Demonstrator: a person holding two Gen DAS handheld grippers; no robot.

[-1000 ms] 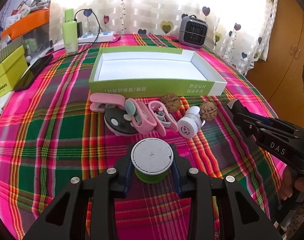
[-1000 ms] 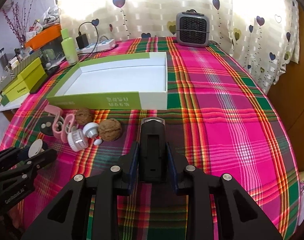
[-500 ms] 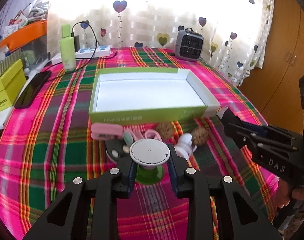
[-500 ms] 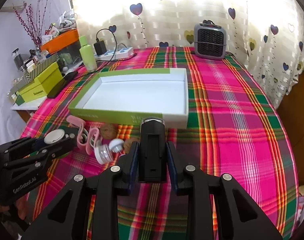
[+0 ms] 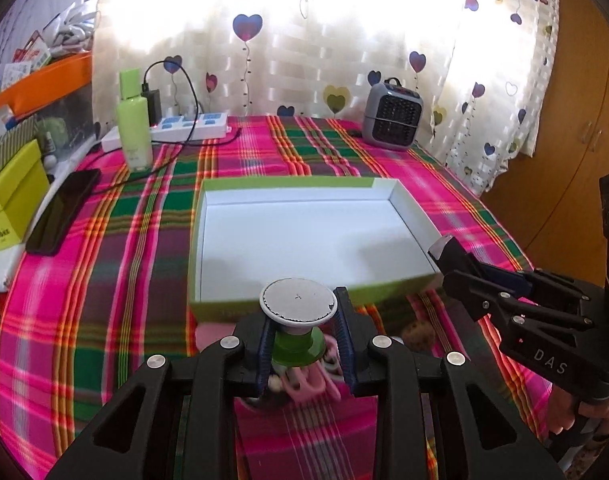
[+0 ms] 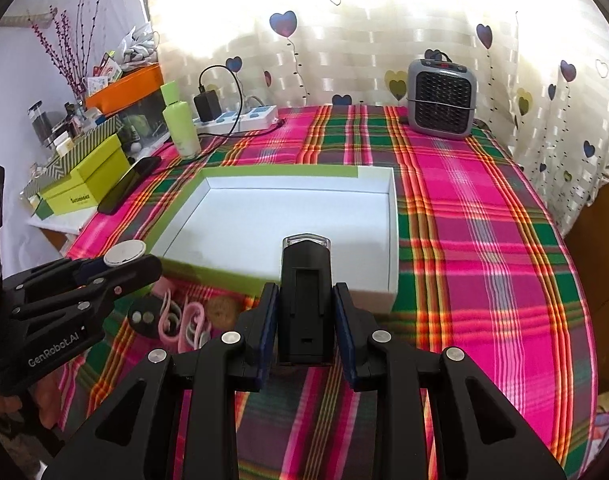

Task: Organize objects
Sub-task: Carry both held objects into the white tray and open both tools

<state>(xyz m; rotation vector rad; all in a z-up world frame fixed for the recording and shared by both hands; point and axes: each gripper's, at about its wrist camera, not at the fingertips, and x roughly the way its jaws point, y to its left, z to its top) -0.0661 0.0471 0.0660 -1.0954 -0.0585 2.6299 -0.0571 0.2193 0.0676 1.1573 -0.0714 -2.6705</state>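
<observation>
Because both items are bound for the green-sided box (image 5: 304, 236), I hold them over its near edge, not down among the clutter. My left gripper (image 5: 302, 344) has just been closing and pinches the green spool (image 5: 298, 346) by its neck under the white cap, so the wide cap cannot slip through. My right gripper (image 6: 304, 324) clamps the black device (image 6: 305, 304) by its flat sides, nose forward. Walnut (image 6: 220, 309) and pink clips (image 6: 182, 326) lie on the plaid cloth (image 6: 484, 280) just in front of the box, unsorted.
</observation>
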